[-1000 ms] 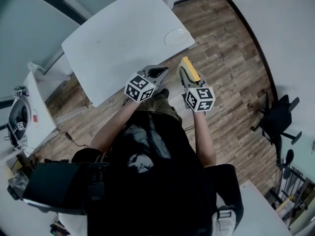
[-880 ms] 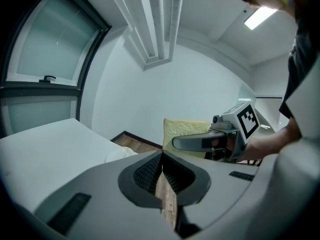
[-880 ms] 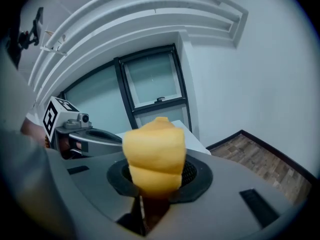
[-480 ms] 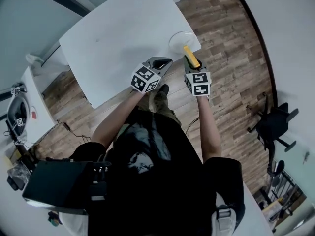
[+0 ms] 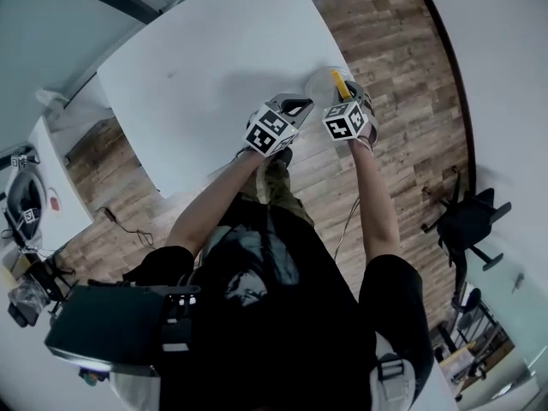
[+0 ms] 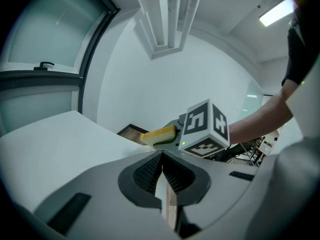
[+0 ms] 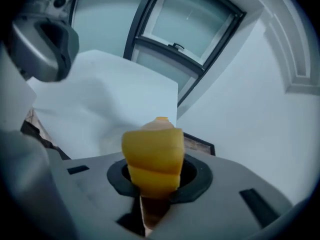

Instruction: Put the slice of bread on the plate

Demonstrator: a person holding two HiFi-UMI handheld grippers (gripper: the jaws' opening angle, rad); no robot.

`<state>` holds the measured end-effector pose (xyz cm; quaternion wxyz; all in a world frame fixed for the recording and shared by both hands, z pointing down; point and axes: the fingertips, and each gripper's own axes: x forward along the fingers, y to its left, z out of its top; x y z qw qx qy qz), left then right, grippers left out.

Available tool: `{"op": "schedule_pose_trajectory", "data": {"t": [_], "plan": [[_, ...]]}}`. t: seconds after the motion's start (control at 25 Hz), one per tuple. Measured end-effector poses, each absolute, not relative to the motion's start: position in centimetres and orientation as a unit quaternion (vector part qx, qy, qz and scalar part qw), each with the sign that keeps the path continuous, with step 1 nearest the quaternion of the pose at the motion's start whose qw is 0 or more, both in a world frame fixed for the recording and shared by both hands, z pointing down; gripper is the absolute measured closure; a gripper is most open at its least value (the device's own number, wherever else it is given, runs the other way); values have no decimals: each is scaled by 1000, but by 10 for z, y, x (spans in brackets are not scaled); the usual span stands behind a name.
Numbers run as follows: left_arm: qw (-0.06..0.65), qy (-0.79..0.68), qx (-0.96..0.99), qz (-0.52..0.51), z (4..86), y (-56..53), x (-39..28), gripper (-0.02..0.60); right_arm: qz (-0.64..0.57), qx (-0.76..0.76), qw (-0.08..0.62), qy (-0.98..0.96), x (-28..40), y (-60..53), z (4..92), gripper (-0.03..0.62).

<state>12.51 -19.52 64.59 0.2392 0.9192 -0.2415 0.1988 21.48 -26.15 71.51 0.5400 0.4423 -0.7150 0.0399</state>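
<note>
Over the plate (image 5: pixel 312 81), the right gripper (image 7: pixel 150 193) clamps the bread slice (image 5: pixel 339 82).

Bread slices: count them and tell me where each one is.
1. The slice of bread is clamped in the right gripper, held near the plate at the table corner. No other slice shows in any view.
</note>
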Motion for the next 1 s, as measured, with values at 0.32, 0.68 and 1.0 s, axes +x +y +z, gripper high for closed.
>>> {"op": "schedule_pose_trajectory", "data": {"t": [0.32,0.68,1.0], "plan": [[259,-255,911,195,659,-217,96,575,-40,393,629,-670,205,-276,761,497],[291,-268,901,177,656,-219,73,575,110,290,608,-731,168,-238,784,245],[303,-256,900,178,656,-205,74,575,198,251,552,-770,152,-201,765,163]]}}
